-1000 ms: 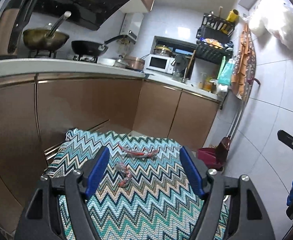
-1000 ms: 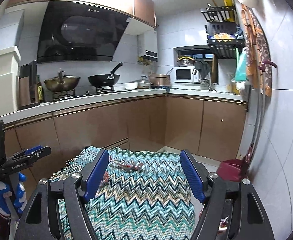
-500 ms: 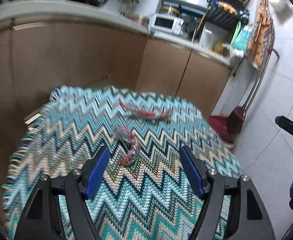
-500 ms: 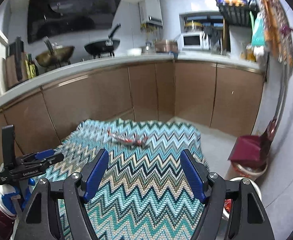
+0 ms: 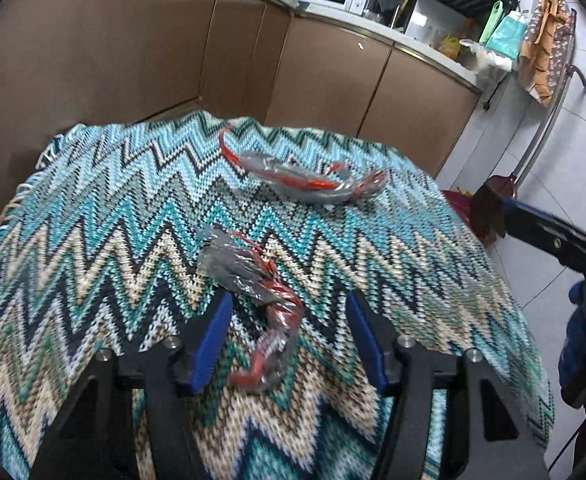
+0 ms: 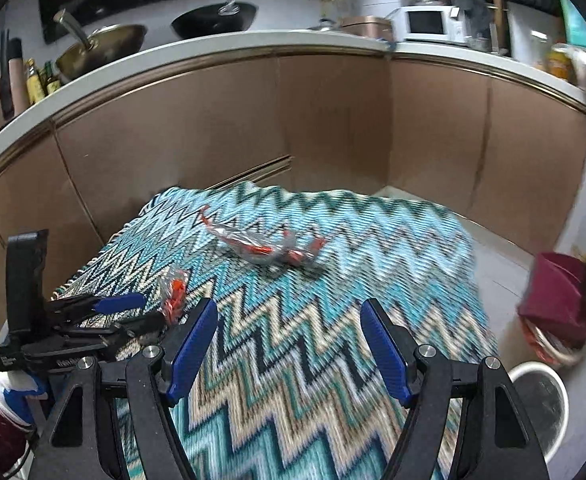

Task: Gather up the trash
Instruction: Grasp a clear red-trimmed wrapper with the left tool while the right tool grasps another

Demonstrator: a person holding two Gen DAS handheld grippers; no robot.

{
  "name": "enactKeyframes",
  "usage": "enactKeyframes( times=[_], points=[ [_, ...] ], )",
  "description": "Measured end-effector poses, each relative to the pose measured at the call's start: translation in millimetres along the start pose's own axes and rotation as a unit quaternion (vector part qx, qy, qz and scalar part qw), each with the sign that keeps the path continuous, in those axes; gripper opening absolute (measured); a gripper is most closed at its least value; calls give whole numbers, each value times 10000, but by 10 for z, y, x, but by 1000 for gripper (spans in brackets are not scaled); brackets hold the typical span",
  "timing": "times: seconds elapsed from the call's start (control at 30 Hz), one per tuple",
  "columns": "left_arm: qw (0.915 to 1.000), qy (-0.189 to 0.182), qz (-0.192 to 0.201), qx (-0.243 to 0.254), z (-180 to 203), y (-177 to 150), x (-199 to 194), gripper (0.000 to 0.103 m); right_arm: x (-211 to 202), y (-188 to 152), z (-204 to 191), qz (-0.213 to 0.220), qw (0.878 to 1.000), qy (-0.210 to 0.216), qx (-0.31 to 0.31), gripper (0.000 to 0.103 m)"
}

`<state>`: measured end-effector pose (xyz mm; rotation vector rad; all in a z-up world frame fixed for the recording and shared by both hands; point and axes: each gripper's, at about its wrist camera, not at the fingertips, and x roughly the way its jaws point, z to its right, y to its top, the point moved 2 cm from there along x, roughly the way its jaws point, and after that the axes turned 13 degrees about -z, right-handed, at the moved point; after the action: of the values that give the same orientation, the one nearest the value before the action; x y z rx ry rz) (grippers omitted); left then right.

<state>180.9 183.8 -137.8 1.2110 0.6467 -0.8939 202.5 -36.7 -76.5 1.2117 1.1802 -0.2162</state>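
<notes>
I centre my left gripper (image 5: 287, 322), jaws spread and empty, over the near wrapper (image 5: 253, 280) on the zigzag cloth (image 5: 93, 220); right gripper (image 6: 289, 344) likewise parted.

Black gripper (image 5: 289, 344), blue finger pads (image 5: 209, 340)

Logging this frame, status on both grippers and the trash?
Left gripper open, straddling near wrapper. Right gripper open, empty. Far wrapper on cloth. Nothing blocking.

The knitted cloth (image 5: 113, 208) has a zigzag pattern in teal, beige, white and navy, the crumpled plastic wrappers (image 5: 253, 276) are clear with red, and the cabinet doors (image 6: 221, 120) are glossy brown.
</notes>
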Motion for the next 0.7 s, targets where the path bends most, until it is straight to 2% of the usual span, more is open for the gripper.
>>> enactKeyframes(
  times=[0.1, 0.13, 0.23, 0.53, 0.7],
  points=[
    [9999, -40, -125, 51, -33, 23, 162, 42, 263, 177, -53, -69, 9996, 108, -248, 72],
    [9997, -120, -194, 45, -48, 23, 214, 36, 353, 238, -61, -93, 9993, 133, -323, 72],
    [9989, -421, -183, -48, -111, 36, 242, 28, 582, 390, -62, -153, 9987, 165, -467, 69],
    [9964, -765, -157, -331, -231, 23, 249, 25, 1243, 688, -141, -444, 9927, 261, -1088, 60],
    [9959, -812, -150, -358, -251, 18, 250, 25, 1575, 663, -126, -819, 9884, 58, -1277, 54]
  ],
)
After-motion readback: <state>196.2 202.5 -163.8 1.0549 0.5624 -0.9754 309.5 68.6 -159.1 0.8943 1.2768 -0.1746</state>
